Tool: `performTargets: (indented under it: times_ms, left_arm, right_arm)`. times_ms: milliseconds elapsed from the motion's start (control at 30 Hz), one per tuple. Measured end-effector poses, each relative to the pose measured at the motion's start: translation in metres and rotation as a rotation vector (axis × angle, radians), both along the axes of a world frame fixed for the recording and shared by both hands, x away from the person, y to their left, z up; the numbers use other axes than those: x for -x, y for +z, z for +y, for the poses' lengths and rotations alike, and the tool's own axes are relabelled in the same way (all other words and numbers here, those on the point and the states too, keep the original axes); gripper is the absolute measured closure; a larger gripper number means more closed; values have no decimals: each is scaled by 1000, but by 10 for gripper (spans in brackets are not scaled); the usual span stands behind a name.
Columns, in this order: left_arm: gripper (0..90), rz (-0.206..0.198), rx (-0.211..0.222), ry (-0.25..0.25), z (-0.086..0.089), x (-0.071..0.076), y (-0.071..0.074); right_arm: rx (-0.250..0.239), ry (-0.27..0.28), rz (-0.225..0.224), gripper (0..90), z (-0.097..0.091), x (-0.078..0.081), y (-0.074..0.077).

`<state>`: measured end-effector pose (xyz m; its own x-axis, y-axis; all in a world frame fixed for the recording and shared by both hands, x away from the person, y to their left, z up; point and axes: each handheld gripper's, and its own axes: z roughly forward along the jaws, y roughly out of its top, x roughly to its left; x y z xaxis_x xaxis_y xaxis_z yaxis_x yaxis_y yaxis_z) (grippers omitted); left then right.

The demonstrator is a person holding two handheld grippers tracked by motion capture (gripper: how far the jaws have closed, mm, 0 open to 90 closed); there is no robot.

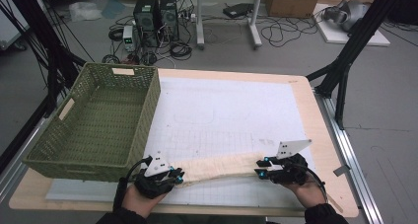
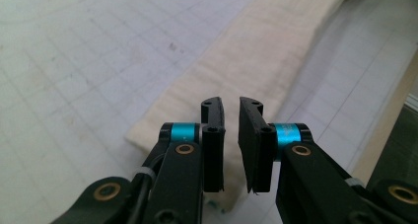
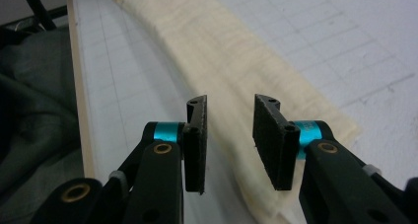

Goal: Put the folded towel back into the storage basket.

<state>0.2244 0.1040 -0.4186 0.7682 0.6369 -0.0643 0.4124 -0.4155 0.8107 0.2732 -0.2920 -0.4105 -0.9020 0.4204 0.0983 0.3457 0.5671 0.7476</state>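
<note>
A long, narrow folded cream cloth (image 1: 222, 165) lies on the white grid mat (image 1: 222, 105) near the table's front edge. My left gripper (image 1: 178, 176) sits at the cloth's left end and my right gripper (image 1: 260, 167) at its right end. In the left gripper view the jaws (image 2: 231, 105) stand a narrow gap apart above the cloth's end (image 2: 256, 51), with nothing pressed between the pads. The right gripper view has its jaws (image 3: 229, 103) set wider apart over the other end of the cloth (image 3: 236, 51), likewise holding nothing.
A green woven basket (image 1: 98, 120) stands empty on the table's left side, close to my left hand. The wooden table edge (image 1: 325, 135) runs along the right. Black frame legs (image 1: 345, 71) and computers (image 1: 155, 17) stand on the floor beyond.
</note>
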Motion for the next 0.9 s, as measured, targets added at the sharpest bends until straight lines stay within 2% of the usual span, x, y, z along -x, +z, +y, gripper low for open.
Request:
performTargets:
  times_ms: [67, 167, 300, 367, 400, 433, 500, 533, 600, 900]
  left_arm:
    - [801, -10, 0, -9, -7, -4, 0]
    - [810, -3, -4, -22, -18, -10, -3]
    - [832, 30, -50, -45, -31, -18, -13]
    - [833, 49, -81, -39, -32, -20, -19]
    - [833, 56, -85, -34, -31, -21, -22]
    - [837, 60, -69, -29, -29, -21, -23]
    - [835, 64, -79, -20, -27, -20, -22]
    - [833, 58, -86, -20, -26, -19, -21]
    - [822, 54, -94, -19, -22, -17, -21]
    - [769, 57, -102, 14, 4, -5, -20]
  right_arm:
    - [-7, -5, 0, 683, 7, -4, -1]
    - [-6, -14, 5, 703, 18, -10, -5]
    - [-1, 14, 8, 708, 41, -15, -9]
    - [27, 47, 7, 707, 50, -15, -12]
    - [56, 64, 6, 701, 54, -14, -15]
    - [81, 73, -2, 702, 55, -13, -18]
    - [101, 84, 15, 701, 53, -11, -25]
    - [92, 85, 8, 701, 50, -10, -25]
    - [109, 82, -3, 694, 46, -8, -24]
    - [123, 8, -18, 623, 11, -8, -25]
